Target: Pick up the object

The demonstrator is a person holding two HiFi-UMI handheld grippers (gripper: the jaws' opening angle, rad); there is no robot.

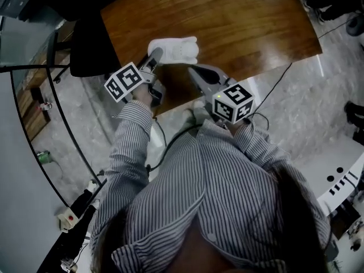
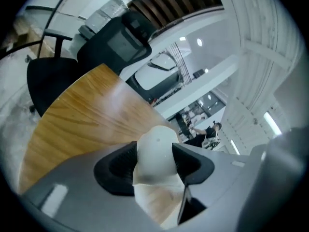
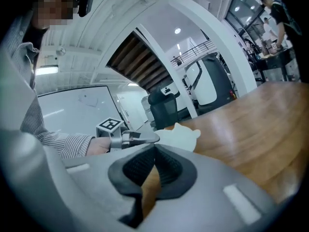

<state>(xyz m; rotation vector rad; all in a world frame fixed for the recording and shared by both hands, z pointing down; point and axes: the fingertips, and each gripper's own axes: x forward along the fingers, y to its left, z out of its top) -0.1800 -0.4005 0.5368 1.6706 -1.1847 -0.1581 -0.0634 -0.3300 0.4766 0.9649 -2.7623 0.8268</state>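
The object is a soft white lump with rounded lobes [image 1: 177, 50], held over the near part of the brown wooden table [image 1: 244, 21]. My left gripper [image 1: 156, 56] is shut on its left end. In the left gripper view the white object [image 2: 155, 149] fills the gap of the left gripper [image 2: 154, 162], both black pads pressing on it. My right gripper [image 1: 192, 73] hangs just right of the object, apart from it. In the right gripper view the right gripper [image 3: 154, 167] is shut with nothing in it. Beyond it are the white object [image 3: 182, 136] and the left gripper [image 3: 143, 138].
A black office chair [image 1: 91, 44] stands at the table's left corner, seen as the chair [image 2: 116, 42] in the left gripper view. Cables trail over the marble floor [image 1: 296, 112]. A small box with a red button [image 1: 67, 218] lies at lower left.
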